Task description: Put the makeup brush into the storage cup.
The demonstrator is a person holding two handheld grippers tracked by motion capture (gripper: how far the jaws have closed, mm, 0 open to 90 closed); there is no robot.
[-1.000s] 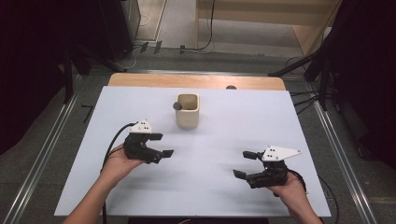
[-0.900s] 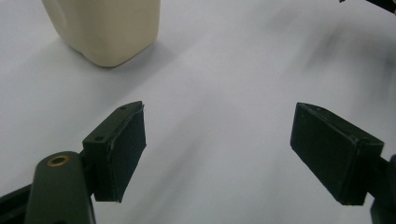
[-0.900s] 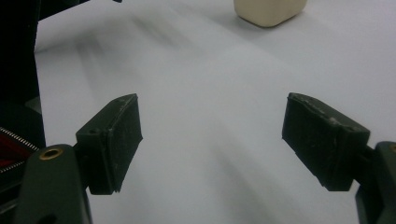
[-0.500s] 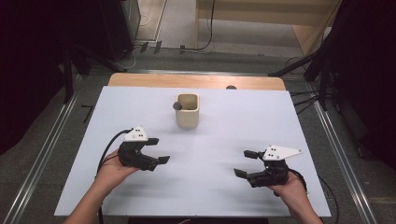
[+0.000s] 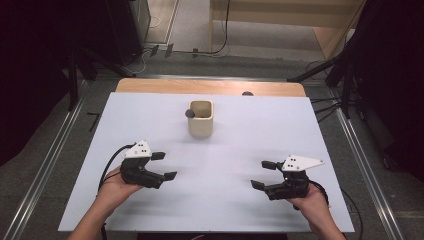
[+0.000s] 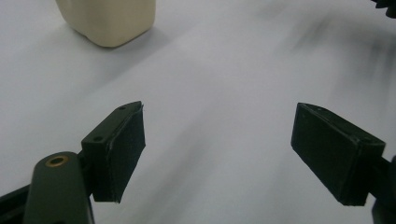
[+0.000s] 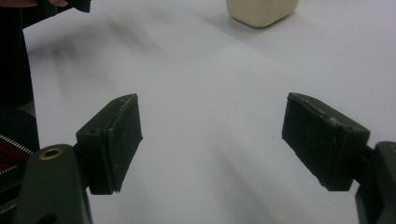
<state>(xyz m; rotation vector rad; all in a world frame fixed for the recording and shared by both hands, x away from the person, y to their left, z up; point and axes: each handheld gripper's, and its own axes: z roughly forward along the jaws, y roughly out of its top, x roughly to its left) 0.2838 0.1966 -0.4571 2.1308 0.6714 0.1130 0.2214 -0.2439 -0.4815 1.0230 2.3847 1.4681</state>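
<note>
The left gripper (image 5: 164,165) is hovering over the white counter (image 5: 235,150), jaws gaping wide and holding nothing. The right gripper (image 5: 263,175) is gaping equally, gripping nothing. A cream cup (image 5: 201,118) is standing well beyond both.

This looks like a lab or test room rather than a home. A white table (image 5: 210,200) stands on a grey floor (image 5: 55,150) between metal rails (image 5: 45,165). Black stands (image 5: 345,70) and loose cables (image 5: 220,40) sit beyond its far edge, beside what may be dark curtains (image 5: 30,60).
</note>
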